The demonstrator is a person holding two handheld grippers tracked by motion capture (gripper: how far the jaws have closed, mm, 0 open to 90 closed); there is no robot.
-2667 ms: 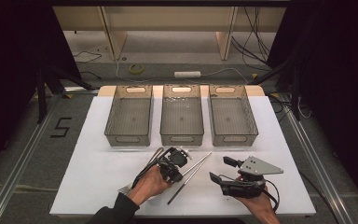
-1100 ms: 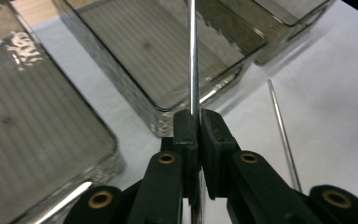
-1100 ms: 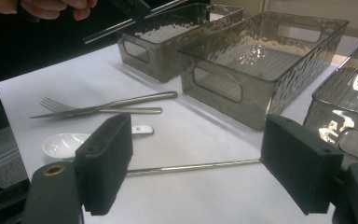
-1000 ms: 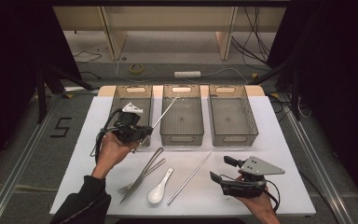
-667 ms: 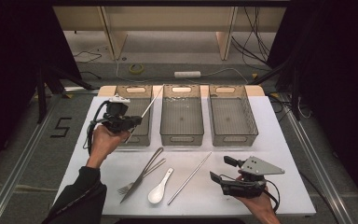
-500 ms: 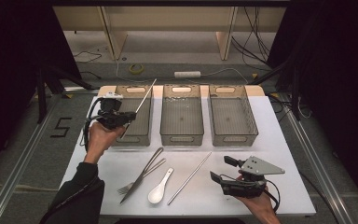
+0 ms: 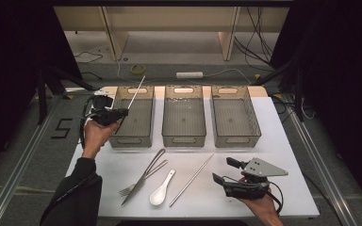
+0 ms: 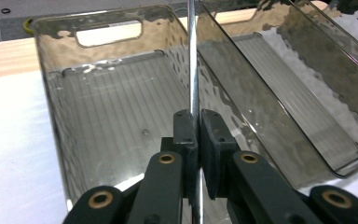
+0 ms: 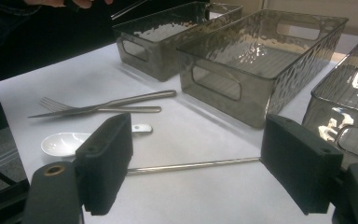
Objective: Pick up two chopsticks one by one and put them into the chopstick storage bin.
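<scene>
Steel, thin and stiff: a slippery silver metal chopstick is clamped near its lower end in my left gripper, over the leftmost smoky clear plastic bin. My right gripper rests wide open on the table.

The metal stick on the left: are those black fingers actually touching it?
Touching. In the left gripper view, the fingers are closed against both sides of the chopstick.

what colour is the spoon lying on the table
White, with a glossy look. The spoon shows best in the right gripper view, beside the fork.
</scene>
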